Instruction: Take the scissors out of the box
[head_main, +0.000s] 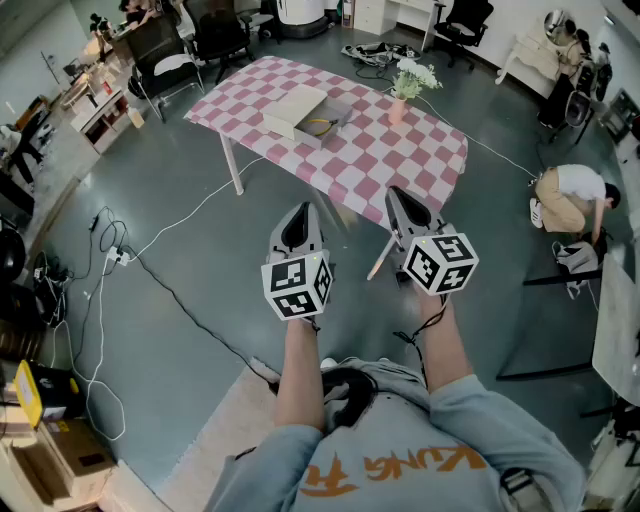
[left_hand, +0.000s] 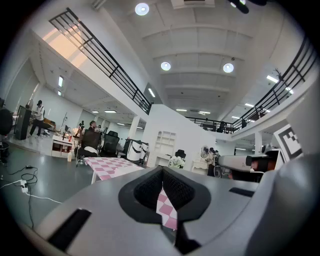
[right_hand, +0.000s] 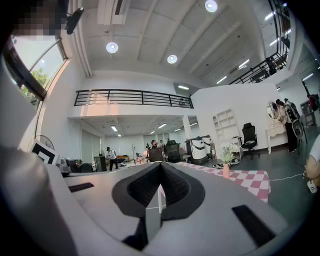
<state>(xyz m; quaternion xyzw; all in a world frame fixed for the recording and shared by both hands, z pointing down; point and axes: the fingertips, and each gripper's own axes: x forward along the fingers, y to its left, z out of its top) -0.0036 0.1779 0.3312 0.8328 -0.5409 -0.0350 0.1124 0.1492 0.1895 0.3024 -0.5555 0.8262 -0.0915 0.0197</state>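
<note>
Scissors, visible only as a small yellow and dark shape, lie inside the open, shallow beige cardboard box. The box sits on the far left part of the long table covered with a pink-and-white checked cloth. Right of the box on the same table stands a small pink vase holding white flowers.

Both tools are well short of the table, held level over the grey floor and pointing towards the table's near right end. The grey left gripper carries its marker cube at the near end. In the left gripper view, the black pads of the left gripper meet at the tip with nothing between them, and only the checked cloth shows through the gap behind the tip. The grey right gripper is just right of the left one, and the two do not touch. The right gripper view shows the right gripper likewise closed and empty, with the table edge and the vase beyond it.

A black cable crosses the floor on the near left. A person in a white top crouches at the far right, well apart from the table.
</note>
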